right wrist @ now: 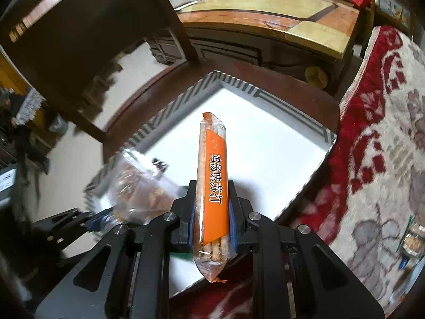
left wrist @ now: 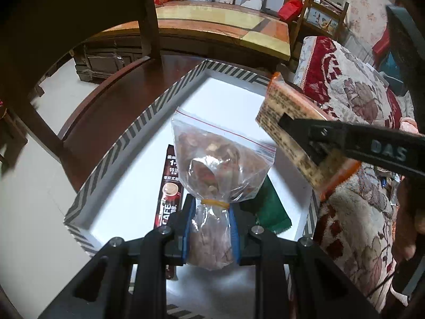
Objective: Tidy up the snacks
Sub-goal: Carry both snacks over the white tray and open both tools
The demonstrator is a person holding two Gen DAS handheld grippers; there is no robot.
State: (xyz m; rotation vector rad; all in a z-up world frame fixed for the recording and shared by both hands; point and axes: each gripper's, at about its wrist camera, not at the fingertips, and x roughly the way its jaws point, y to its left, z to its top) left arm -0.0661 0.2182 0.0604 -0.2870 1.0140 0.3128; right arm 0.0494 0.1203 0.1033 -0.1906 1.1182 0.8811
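Note:
My left gripper (left wrist: 209, 223) is shut on a clear zip bag of brown nuts (left wrist: 220, 159), tied with a yellow rubber band, and holds it over a white box with a striped rim (left wrist: 127, 138). In the box lie a dark coffee stick packet (left wrist: 167, 194) and a green packet (left wrist: 268, 204). My right gripper (right wrist: 211, 207) is shut on an orange cracker packet (right wrist: 212, 186), held upright above the same box (right wrist: 186, 98). In the left wrist view, the cracker packet (left wrist: 289, 130) hangs over the box's right side. The nut bag (right wrist: 138, 188) shows blurred at the left.
The box sits on a dark wooden chair seat (left wrist: 127, 87). A red and cream patterned cloth (left wrist: 350, 98) covers the surface to the right. A wooden table (left wrist: 225, 24) with photos and red items stands behind. White floor (left wrist: 34, 175) lies to the left.

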